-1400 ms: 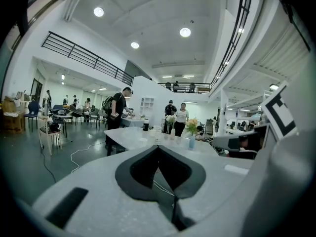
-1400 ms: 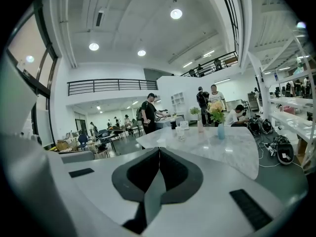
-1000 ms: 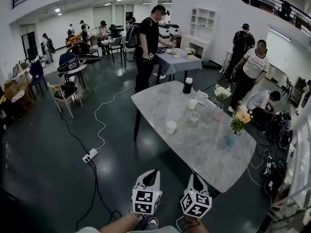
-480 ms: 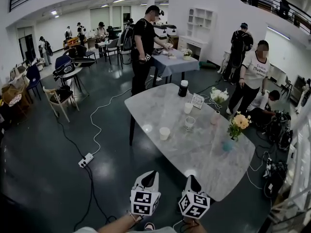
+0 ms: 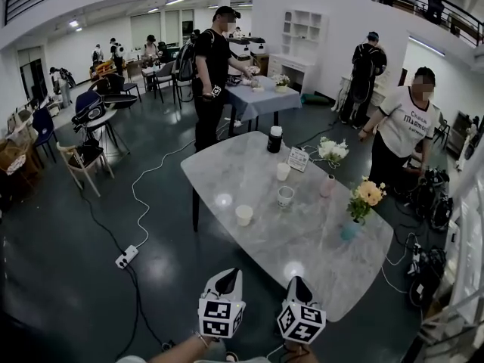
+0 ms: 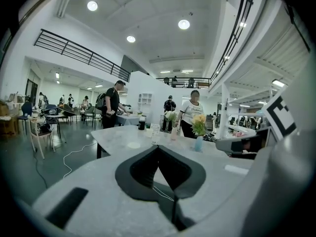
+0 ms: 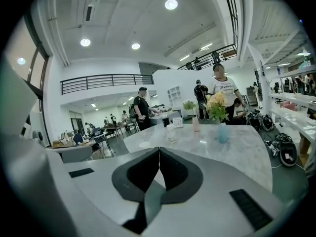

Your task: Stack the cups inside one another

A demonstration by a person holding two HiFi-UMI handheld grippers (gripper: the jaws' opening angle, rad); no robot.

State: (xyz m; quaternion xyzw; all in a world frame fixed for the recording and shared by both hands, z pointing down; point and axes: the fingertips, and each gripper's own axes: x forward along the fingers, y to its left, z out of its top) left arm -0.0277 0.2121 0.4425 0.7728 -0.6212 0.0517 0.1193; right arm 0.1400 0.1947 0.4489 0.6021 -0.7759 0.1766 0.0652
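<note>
Head view: I have both tools low in frame, short of the near end of the marble table (image 5: pixel 318 240). The left gripper (image 5: pixel 229 274) has its jaws pressed together with nothing held, and the right gripper (image 5: pixel 296 280) is the same; both gripper views show the pads meeting in a thin seam. The cups stand well ahead on the far-left half of the top, all apart from each other. The white cup (image 5: pixel 243 215) is nearest me, by the left edge. The second cup (image 5: pixel 285 197) is up and right of it, and the third cup (image 5: pixel 283 171) sits just beside a sign card (image 5: pixel 298 159). All three are upright, long axis vertical, mouths up. Bare marble lies between my tools and the cups. Behind the cups is a black canister (image 5: pixel 275 139). To their right are white flowers (image 5: pixel 330 150), a pink vase (image 5: pixel 327 186) and a teal vase (image 5: pixel 350 230) with yellow blooms. A person in black (image 5: pixel 210 74) stands past the far end and a person in a white shirt (image 5: pixel 404 123) at the right side. A power strip (image 5: pixel 126 256) and white cable (image 5: pixel 144 180) lie on the floor to the left. My forearms are cut off at the bottom edge. The second cup's material is too small to tell, and in the gripper views the cups are tiny and overlap.
</note>
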